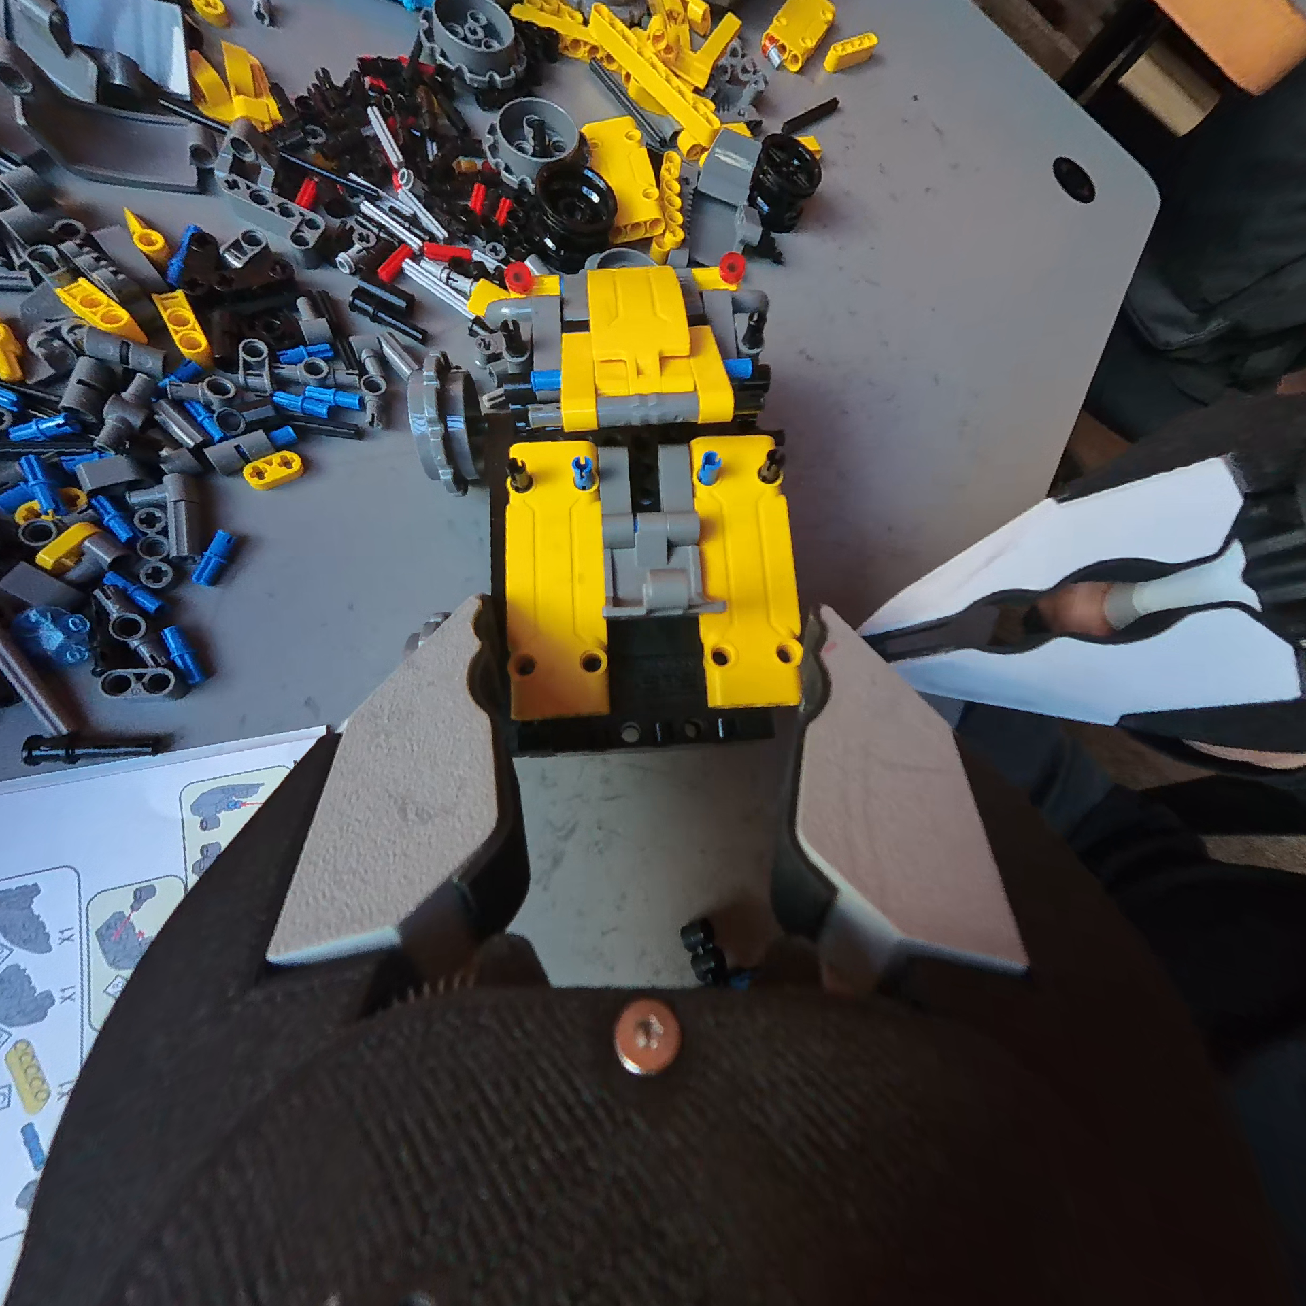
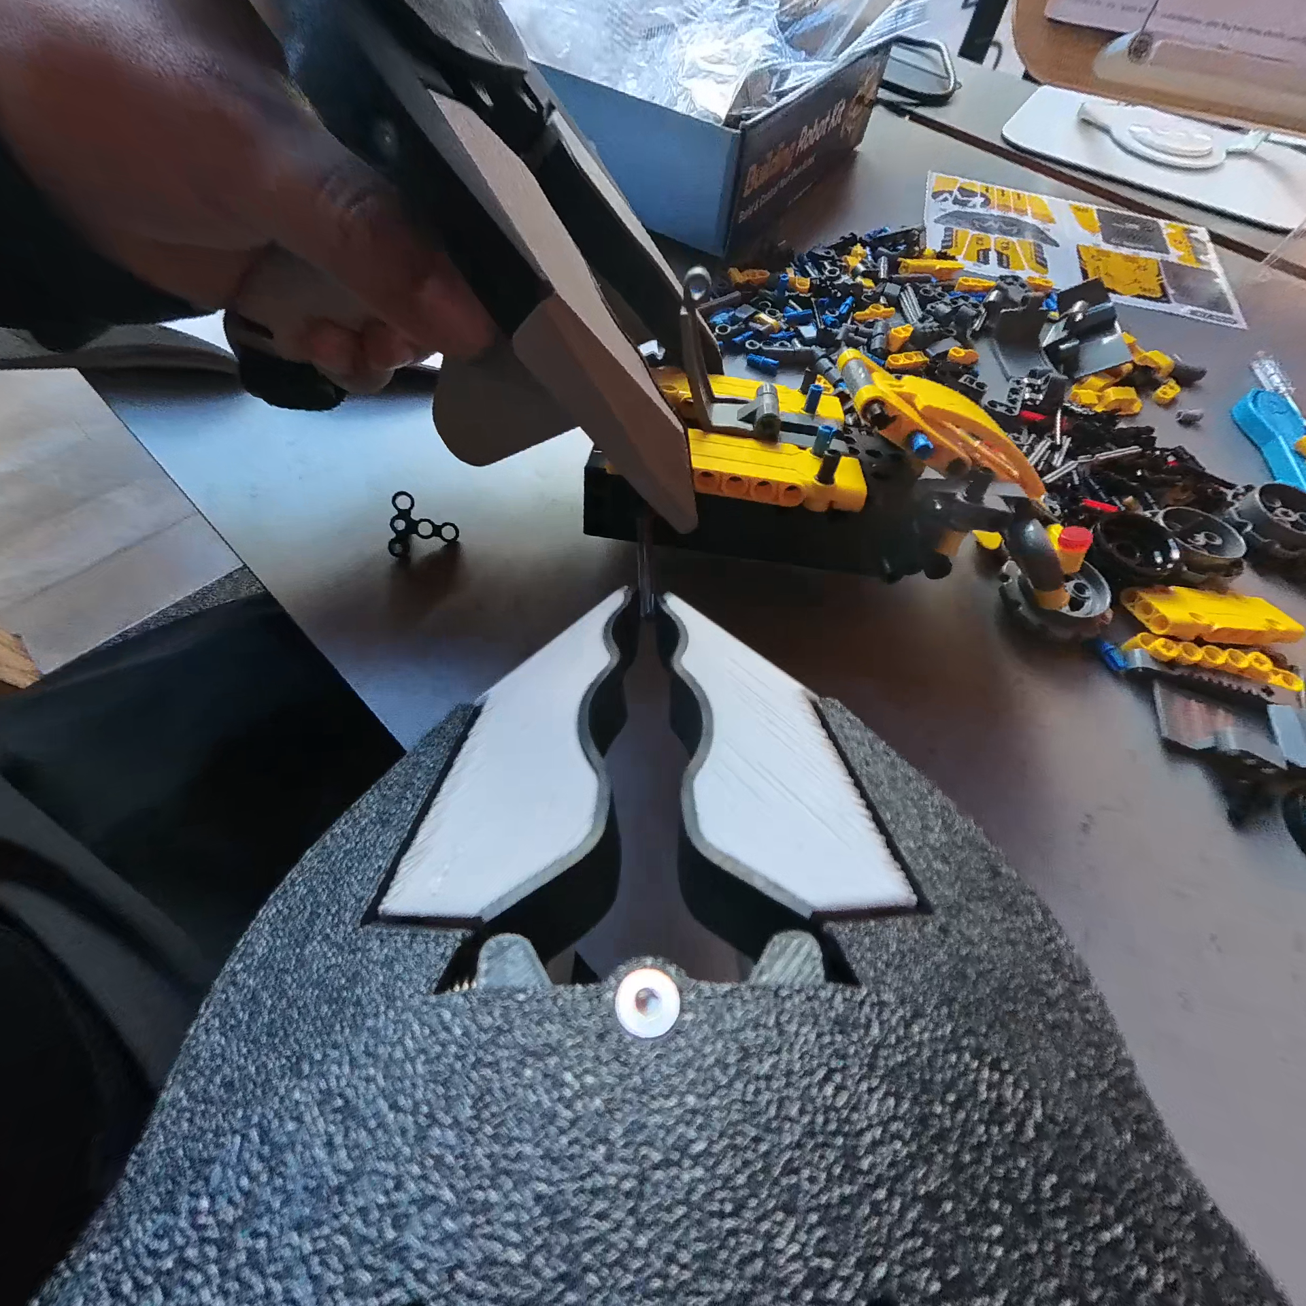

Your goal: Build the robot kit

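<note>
A yellow, grey and black brick-built vehicle model (image 1: 551,565) stands on the grey table (image 1: 919,297). My left gripper (image 1: 646,657) is shut on the model's rear end, one grey finger on each side. In the right wrist view the model (image 2: 770,480) is seen from its side, with a hand holding the left gripper over it. My right gripper (image 2: 644,601), with white fingers, is shut on a thin black pin (image 2: 644,565) that points up at the model's black base. The right gripper (image 1: 869,630) also shows at the model's right side in the left wrist view.
Loose yellow, blue, black and grey parts (image 1: 212,353) lie in a pile left of and behind the model. An instruction booklet (image 1: 106,883) lies at the near left. A small black three-armed piece (image 2: 417,530) lies alone. A blue box (image 2: 707,141), a sticker sheet (image 2: 1074,240) and the table edge (image 2: 233,558) are nearby.
</note>
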`<state>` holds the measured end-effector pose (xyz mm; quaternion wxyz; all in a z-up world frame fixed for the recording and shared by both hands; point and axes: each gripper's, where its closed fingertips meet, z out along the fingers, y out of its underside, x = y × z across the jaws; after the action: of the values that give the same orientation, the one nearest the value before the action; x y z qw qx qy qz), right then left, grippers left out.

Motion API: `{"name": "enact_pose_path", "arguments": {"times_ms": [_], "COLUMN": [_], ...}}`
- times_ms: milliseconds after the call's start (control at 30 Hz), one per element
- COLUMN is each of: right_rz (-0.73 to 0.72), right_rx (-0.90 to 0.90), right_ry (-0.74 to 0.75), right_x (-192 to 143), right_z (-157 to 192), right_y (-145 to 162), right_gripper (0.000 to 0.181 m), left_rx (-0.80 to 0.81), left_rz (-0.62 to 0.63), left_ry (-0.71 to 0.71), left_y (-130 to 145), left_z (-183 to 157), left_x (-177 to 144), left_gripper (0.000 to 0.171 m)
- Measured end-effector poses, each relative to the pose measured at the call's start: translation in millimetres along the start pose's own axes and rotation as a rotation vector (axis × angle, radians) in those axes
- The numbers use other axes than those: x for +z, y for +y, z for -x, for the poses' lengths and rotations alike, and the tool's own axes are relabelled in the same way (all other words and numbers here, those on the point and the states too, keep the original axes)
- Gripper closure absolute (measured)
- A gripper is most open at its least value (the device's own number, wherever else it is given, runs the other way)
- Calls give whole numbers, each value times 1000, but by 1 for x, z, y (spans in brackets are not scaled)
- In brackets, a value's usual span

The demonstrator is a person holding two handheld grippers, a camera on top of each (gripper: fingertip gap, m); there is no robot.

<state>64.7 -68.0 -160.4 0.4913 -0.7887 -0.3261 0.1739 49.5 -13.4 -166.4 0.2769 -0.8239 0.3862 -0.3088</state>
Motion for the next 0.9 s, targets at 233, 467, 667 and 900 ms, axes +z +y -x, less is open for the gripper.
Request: {"name": "enact_pose_path", "arguments": {"times_ms": [233,467,667,900], "right_rz": [-8,-5,-1,2], "right_rx": [11,21,16,-24], "right_ry": [-5,-9,-2,8], "right_x": [-1,-1,1,0], "right_z": [-1,-1,-2,0], "right_y": [0,2,2,1], "right_gripper": [178,178,178,178], "left_rx": [-4,3,0,16], "left_rz": [-7,-8,-10,-3], "left_ry": [-3,-8,-17,-34], "left_y": [-1,-1,-1,0], "left_z": [0,0,1,1], "left_x": [0,1,1,2], "left_gripper": [89,89,89,89]}}
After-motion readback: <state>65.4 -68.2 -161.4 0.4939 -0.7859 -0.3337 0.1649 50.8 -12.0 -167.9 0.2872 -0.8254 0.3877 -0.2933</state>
